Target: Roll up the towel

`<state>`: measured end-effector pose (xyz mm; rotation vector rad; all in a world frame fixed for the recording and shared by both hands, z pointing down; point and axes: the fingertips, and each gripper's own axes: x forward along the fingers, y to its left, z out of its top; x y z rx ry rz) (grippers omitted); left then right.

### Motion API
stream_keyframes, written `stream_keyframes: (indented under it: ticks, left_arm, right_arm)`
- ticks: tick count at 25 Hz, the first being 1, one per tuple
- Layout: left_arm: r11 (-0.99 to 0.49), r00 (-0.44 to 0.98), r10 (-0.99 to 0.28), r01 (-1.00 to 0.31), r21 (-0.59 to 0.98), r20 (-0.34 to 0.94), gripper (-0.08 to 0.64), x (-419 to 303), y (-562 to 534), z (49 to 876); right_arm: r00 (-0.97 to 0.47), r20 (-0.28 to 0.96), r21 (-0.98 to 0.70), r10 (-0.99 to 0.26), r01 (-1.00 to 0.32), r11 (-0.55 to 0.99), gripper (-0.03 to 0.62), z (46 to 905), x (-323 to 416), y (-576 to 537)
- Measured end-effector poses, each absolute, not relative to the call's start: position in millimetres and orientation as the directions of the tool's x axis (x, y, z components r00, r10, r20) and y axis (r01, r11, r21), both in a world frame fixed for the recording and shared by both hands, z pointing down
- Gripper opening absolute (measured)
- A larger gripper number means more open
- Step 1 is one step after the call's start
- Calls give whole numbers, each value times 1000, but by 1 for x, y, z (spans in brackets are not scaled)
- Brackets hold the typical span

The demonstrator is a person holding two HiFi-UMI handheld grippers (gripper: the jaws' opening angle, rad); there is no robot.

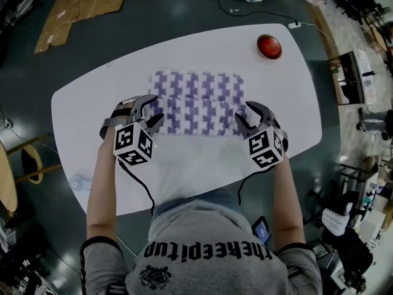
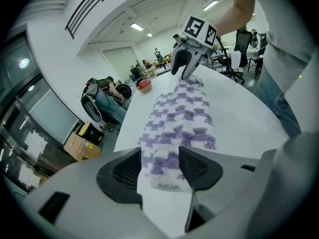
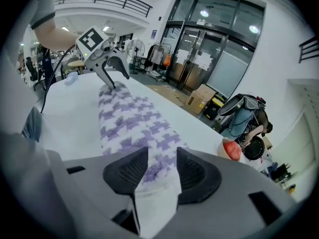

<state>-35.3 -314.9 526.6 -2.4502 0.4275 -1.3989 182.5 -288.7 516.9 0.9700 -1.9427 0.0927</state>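
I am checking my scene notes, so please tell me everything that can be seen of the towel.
The towel is fluffy, soft-looking cloth, white with a purple houndstooth-like pattern. It lies as a rectangle on the white table, its long side running across in front of the person. The near edge looks thicker, as if folded or rolled once. The open left claw and right claw straddle its two near corners; the pads do not seem to press it.
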Motion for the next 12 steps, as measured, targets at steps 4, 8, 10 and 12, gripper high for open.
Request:
stream_keyframes:
  ticks: [4, 8, 10, 12]
  left_arm:
    - [-910, 500, -390, -84, -405, 773, 228, -34, -301, 516]
    - [-925, 485, -336, -8, -380, 808, 245, -31, -271, 530]
    - [-935, 470, -306, 18, -355, 828, 250, -33, -257, 544]
    - [-940, 449, -292, 28, -340, 844, 253, -38, -250, 558]
  right_arm:
    - [-300, 754, 315, -585, -615, 723, 162, 504, 164, -274]
    - [-330, 793, 291, -513, -534, 794, 196, 526, 143, -242]
    - [-325, 818, 277, -474, -499, 821, 215, 543, 136, -227]
    - [-297, 843, 284, -448, -461, 841, 227, 560, 135, -218]
